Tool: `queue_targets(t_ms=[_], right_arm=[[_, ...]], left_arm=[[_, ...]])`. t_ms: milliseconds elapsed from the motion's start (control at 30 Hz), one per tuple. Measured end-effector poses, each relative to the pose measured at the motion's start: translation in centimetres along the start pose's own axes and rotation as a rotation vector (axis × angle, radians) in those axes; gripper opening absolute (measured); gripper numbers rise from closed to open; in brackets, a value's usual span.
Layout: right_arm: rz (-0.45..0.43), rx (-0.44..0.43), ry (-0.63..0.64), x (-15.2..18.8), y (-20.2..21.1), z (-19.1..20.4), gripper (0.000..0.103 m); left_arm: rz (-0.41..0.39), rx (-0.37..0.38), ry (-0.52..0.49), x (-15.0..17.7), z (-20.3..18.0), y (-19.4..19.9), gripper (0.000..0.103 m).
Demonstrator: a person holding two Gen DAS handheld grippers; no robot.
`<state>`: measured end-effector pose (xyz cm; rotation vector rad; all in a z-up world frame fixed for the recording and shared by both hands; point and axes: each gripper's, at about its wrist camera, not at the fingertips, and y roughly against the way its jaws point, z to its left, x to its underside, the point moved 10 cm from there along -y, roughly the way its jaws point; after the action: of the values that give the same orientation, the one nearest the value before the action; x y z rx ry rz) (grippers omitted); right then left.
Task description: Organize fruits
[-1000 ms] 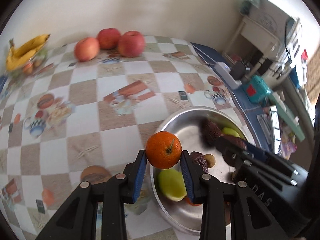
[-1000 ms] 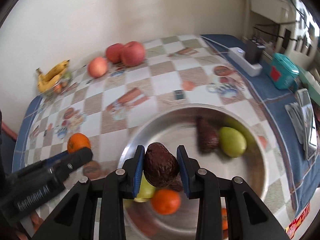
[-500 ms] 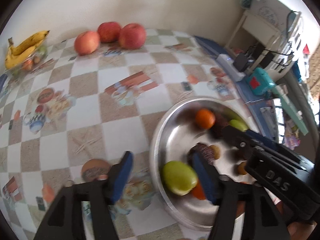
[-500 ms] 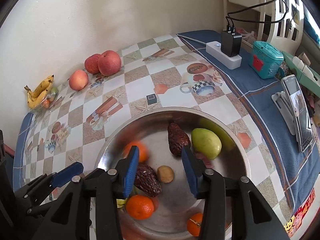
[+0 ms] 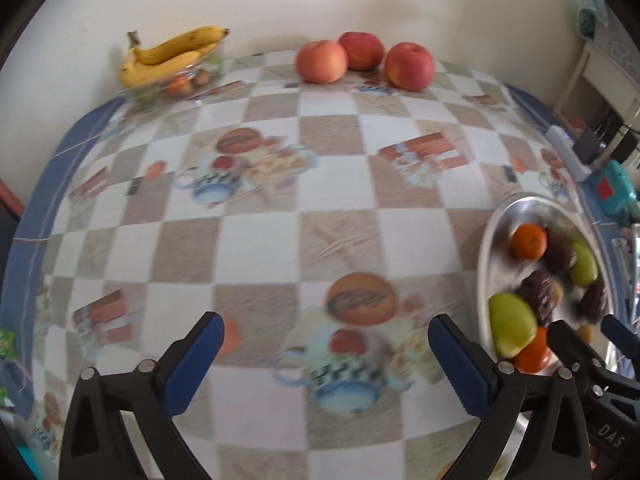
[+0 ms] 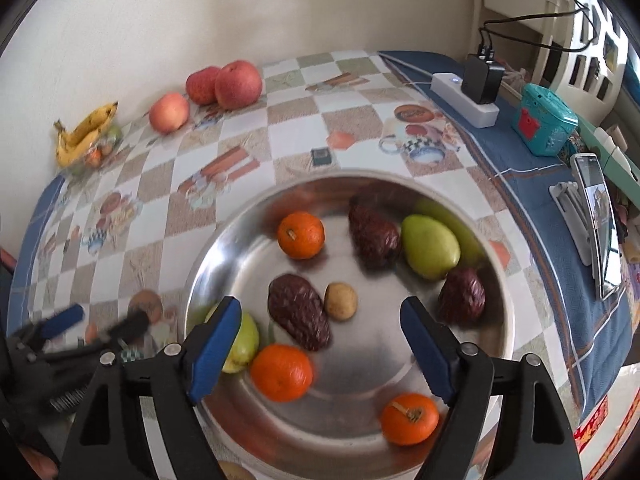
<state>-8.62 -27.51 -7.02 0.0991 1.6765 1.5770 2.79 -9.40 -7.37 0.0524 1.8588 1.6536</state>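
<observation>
Checkered tablecloth (image 5: 280,236) left; right view adds charger (image 6: 482,78)

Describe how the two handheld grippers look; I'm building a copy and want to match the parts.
Both match. The left gripper and right gripper each have two black plastic arms with triangular cut-outs and silver pivot screws, tipped with blue ridged pads. Seen from the left camera, the right gripper's body carries white "DAS" lettering. No cables or sleeves show.
</observation>
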Motion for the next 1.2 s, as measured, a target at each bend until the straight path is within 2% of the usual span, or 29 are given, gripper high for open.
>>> queue_targets(t_ms=[67, 267, 400, 700, 933, 1200], right_arm=[[0.013, 0.017, 0.02, 0.8, 0.0, 0.4, 0.101], [0.025, 0.002, 0.039, 2.6, 0.5, 1.7, 0.101], [0.02, 0.02, 0.071, 3.3, 1.2, 2.4, 0.101], [0.012, 0.041, 0.111, 3.5, 1.5, 3.6, 0.101], [0.032, 0.035, 0.142, 3.6, 1.1, 4.8, 0.101], [0.033, 0.048, 0.183, 3.9, 1.3, 5.7, 0.101]], left_arm=[[-0.009, -0.035, -0.008, 0.4, 1.0, 0.4, 0.103], [-0.023, -0.048, -0.01, 1.8, 2.8, 2.6, 0.103], [-0.029, -0.135, -0.016, 2.3, 4.5, 3.7, 0.103], [0.035, -0.216, -0.037, 3.2, 5.9, 3.1, 0.103], [0.107, -0.19, -0.029, 4.4, 5.8, 2.2, 0.103], [0.12, -0.173, 0.02, 4.6, 6.5, 2.2, 0.103]])
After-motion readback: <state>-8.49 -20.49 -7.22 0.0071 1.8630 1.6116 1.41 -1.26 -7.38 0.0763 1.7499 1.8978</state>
